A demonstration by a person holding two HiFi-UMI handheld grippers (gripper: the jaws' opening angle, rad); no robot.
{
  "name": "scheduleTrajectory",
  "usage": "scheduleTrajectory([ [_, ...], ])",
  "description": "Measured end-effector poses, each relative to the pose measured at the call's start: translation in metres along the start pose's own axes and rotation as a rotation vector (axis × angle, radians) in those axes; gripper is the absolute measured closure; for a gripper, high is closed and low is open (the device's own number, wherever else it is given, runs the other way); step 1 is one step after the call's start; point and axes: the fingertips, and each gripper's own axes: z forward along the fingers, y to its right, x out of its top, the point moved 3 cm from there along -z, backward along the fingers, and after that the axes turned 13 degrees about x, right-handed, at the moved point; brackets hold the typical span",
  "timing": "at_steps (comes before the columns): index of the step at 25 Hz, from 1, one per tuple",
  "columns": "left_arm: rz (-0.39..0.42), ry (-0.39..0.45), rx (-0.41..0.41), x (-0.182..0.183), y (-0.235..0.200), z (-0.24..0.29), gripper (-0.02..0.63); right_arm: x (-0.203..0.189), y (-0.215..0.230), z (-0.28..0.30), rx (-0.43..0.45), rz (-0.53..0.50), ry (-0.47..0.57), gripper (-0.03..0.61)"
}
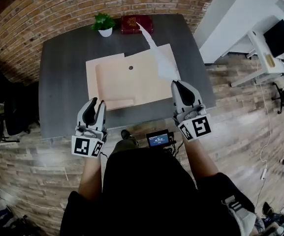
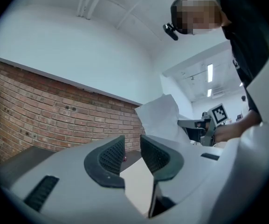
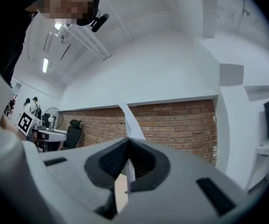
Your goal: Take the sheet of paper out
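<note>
**Sheet Held Above Folder by Right Tongs**

Left tongs [image 1: 98, 102], lower left of the head view: the jaws stand a narrow gap apart with nothing between them, and they show over the near part of the dark counter [image 1: 63, 82].

Right tongs [image 1: 177, 83], right of centre: the jaws are clamped on the lower end of the sheet of paper [image 1: 157, 55]. The sheet stands up from the tongs and runs toward the upper centre of the frame, across the right corner of the tan folder [image 1: 127, 85]. The folder lies flat at mid-counter.

At the far edge, top of frame, a potted plant [image 1: 104, 23] stands just left of a dark red box [image 1: 137, 23].
</note>
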Motion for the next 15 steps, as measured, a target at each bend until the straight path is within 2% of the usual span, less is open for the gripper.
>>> scheduleTrajectory([
  [8,-0.019,-0.024,0.032,-0.015,0.074,-0.061,0.526,-0.022,-0.028,-0.078,0.079,0.038,-0.005,0.574],
  [15,-0.010,-0.034,0.045,-0.025,0.129,-0.105,0.526,-0.039,-0.045,-0.143,0.115,0.069,-0.024,0.574],
])
